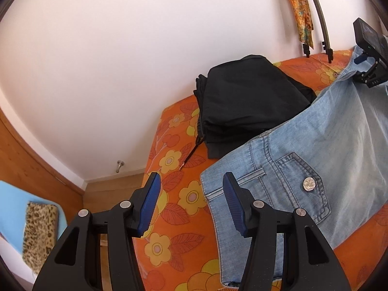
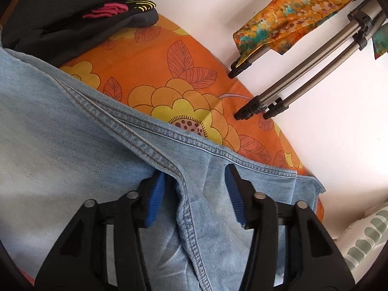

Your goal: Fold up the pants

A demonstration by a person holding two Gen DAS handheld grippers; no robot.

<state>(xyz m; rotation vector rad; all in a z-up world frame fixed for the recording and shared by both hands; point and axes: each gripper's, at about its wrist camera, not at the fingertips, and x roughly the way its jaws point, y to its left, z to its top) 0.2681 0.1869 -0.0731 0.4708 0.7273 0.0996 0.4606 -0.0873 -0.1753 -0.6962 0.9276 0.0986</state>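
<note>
- Light-blue jeans (image 1: 322, 140) are laid across the orange floral bedcover (image 1: 174, 194), waistband toward the cover's near edge, legs running off toward the far edge by the wall.
- Left gripper (image 1: 191, 181): jaws spread wide, nothing pinched. The waistband corner is seen between the jaws and just beyond them; one blue pad (image 1: 232, 201) sits over the denim at the waistband, the other over bare cover. Contact with the cloth cannot be told.
- A back pocket with a silver flower button (image 1: 310, 183) is noted just past that pad.
- Right gripper (image 2: 194, 181): jaws spread, not pinching. A raised, stitched seam fold of the jeans (image 2: 189, 208) runs between the jaws; the hem edge lies just beyond the fingertips.
- A pile of folded dark clothes (image 1: 247, 101) is set at the cover's far edge by the wall, partly overlapped by the jeans.
- Tripod legs (image 2: 278, 97) are planted on the cover's far edge near the hem; a patterned cloth (image 2: 291, 12) is draped over them.
</note>
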